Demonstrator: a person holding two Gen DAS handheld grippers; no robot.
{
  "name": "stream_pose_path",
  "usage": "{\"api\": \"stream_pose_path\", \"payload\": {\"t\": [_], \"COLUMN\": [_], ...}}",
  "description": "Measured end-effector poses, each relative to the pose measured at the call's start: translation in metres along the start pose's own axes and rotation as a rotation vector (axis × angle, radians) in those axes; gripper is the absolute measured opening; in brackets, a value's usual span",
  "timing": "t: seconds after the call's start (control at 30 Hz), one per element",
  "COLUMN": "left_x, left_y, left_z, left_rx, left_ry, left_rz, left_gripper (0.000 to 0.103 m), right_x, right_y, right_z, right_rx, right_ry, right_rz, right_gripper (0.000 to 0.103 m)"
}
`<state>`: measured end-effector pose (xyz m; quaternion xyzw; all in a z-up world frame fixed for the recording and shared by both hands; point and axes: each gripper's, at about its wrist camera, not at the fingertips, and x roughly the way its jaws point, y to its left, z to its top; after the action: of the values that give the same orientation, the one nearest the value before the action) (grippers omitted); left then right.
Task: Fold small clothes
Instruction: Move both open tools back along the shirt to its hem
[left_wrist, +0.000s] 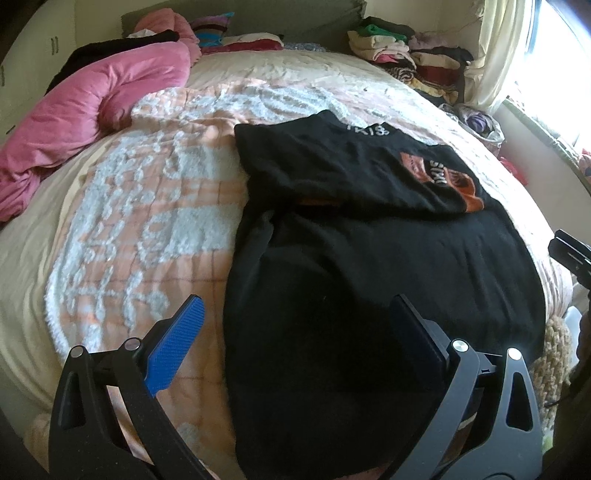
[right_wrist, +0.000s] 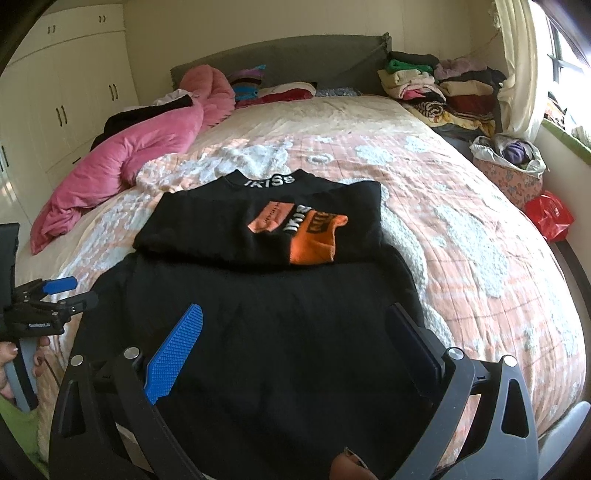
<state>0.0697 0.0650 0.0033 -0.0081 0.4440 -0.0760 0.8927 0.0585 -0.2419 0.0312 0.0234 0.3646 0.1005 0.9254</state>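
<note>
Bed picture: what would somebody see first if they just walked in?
The black top spread across the near middle of the bed, its upper part folded down with an orange patch showing. Next, the pink quilt bunched along the bed's left side, and a heap of clothes by the headboard's right end.

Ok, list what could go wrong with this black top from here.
1. The black top is only half folded, and both the left gripper and right gripper are open, so a one-sided grab may undo the fold.
2. The fluffy bedspread may drag the fabric and bunch it.
</note>
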Motion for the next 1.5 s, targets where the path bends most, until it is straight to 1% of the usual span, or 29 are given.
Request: {"api": "stream_pose_path", "payload": {"t": [0.37, 0.53, 0.73, 0.83, 0.9, 1.17, 1.2, 1.23, 1.27, 1.33, 1.37, 1.43, 1.5], "left_x": [0.002, 0.002, 0.002, 0.002, 0.002, -0.011, -0.012, -0.013, -0.013, -0.011, -0.011, -0.01, -0.01], "left_y": [0.008, 0.011, 0.018, 0.02, 0.022, 0.031, 0.033, 0.034, 0.036, 0.04, 0.041, 0.042, 0.041], "left_z": [-0.017, -0.026, -0.037, -0.044, -0.048, -0.065, -0.068, -0.07, -0.072, -0.078, -0.081, -0.086, -0.089], "left_rx": [-0.01, 0.007, 0.009, 0.011, 0.001, -0.027, -0.036, -0.045, -0.062, -0.101, -0.112, -0.112, -0.113], "left_ry": [0.038, 0.06, 0.095, 0.113, 0.126, 0.129, 0.132, 0.138, 0.146, 0.17, 0.18, 0.191, 0.197], "left_rz": [0.011, 0.027, 0.014, -0.001, -0.027, -0.106, -0.122, -0.135, -0.162, -0.209, -0.223, -0.219, -0.221], "left_gripper": [0.094, 0.094, 0.094, 0.094, 0.094, 0.093, 0.091, 0.084, 0.08, 0.062, 0.059, 0.047, 0.041], "right_x": [-0.002, -0.006, -0.011, -0.013, -0.015, -0.019, -0.02, -0.02, -0.02, -0.02, -0.02, -0.02, -0.019], "right_y": [-0.014, -0.024, -0.033, -0.035, -0.036, -0.043, -0.043, -0.044, -0.045, -0.046, -0.047, -0.048, -0.048], "right_z": [-0.019, -0.028, -0.035, -0.038, -0.04, -0.051, -0.053, -0.054, -0.056, -0.059, -0.061, -0.067, -0.071], "right_rx": [0.012, 0.027, 0.043, 0.044, 0.045, 0.053, 0.054, 0.054, 0.055, 0.057, 0.059, 0.061, 0.065], "right_ry": [0.04, 0.051, 0.059, 0.061, 0.065, 0.082, 0.084, 0.087, 0.091, 0.098, 0.103, 0.116, 0.127], "right_rz": [-0.03, -0.046, -0.062, -0.065, -0.069, -0.084, -0.085, -0.087, -0.088, -0.087, -0.084, -0.083, -0.082], "right_gripper": [0.098, 0.098, 0.098, 0.098, 0.098, 0.098, 0.098, 0.098, 0.098, 0.098, 0.098, 0.098, 0.098]}}
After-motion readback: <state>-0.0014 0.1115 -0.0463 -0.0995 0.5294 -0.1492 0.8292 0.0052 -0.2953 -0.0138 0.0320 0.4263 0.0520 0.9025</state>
